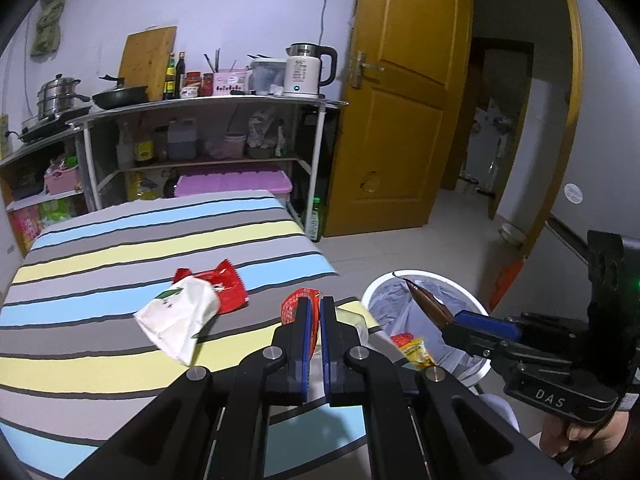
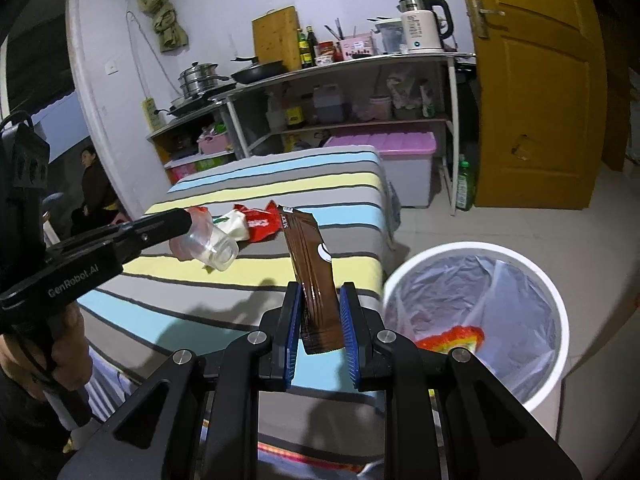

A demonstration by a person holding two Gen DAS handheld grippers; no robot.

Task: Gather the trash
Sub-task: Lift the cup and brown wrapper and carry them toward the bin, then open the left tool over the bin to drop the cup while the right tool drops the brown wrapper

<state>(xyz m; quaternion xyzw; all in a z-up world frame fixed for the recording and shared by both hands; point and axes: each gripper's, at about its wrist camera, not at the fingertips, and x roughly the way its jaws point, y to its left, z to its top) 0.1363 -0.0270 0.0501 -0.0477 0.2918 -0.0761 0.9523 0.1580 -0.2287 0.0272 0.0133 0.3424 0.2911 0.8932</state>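
Note:
My left gripper is shut on the rim of a clear plastic cup with a red foil lid, held above the near edge of the striped table. In the right wrist view that cup hangs tilted from the left gripper. A brown snack packet stands upright between the pads of my right gripper, which is shut on it. From the left wrist view this packet is above the white bin. A white packet and a red wrapper lie on the table.
The lined bin stands on the floor right of the table and holds a yellow-red wrapper. Behind the table is a metal shelf with a kettle and pans. A yellow door stands open. A person sits far left.

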